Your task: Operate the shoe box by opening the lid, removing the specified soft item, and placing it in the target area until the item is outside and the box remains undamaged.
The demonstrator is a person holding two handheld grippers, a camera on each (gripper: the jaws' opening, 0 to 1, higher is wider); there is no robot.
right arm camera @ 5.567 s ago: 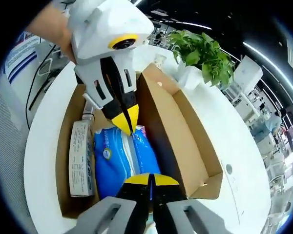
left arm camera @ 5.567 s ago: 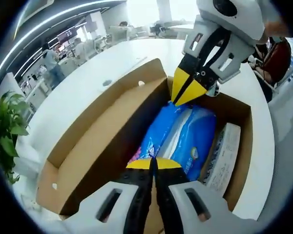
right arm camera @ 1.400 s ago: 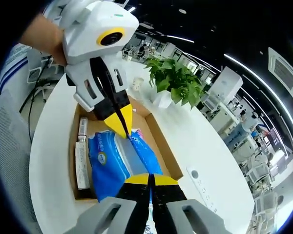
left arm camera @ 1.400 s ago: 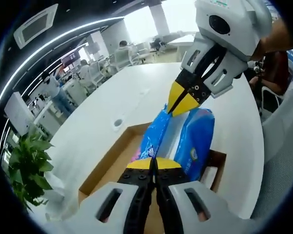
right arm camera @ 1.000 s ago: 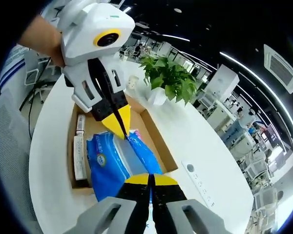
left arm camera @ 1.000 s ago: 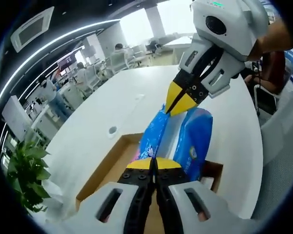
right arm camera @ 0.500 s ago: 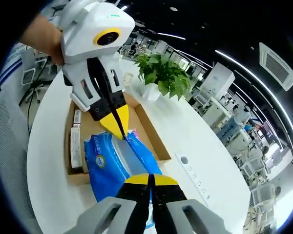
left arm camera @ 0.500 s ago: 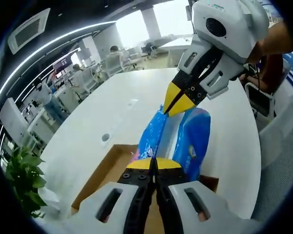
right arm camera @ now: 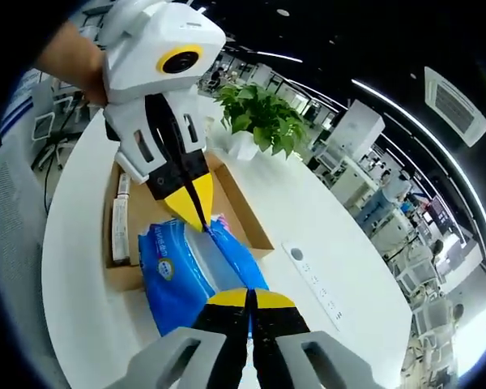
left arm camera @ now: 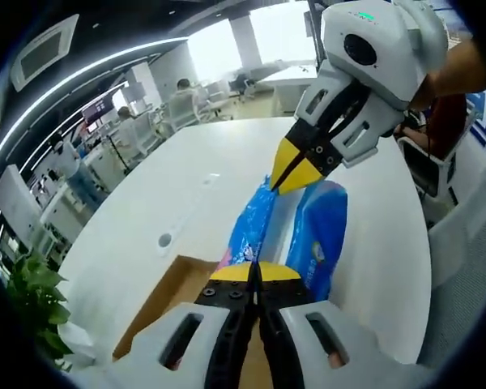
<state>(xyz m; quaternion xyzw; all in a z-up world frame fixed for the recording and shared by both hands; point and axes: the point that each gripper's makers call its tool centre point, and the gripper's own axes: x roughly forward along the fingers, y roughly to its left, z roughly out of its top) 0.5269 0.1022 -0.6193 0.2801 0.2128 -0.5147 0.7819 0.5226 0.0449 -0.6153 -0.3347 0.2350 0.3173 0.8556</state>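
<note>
While both tools clamped the soft blue plastic pack (right arm camera: 190,271) between them, left tool (left arm camera: 255,274) and right tool (right arm camera: 249,298), the open brown cardboard shoe box (right arm camera: 235,203) sat beneath on the white counter (right arm camera: 340,267).

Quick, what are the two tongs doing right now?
Left tongs: shut on one end of the blue pack.
Right tongs: shut on its other end, above the table.
</note>
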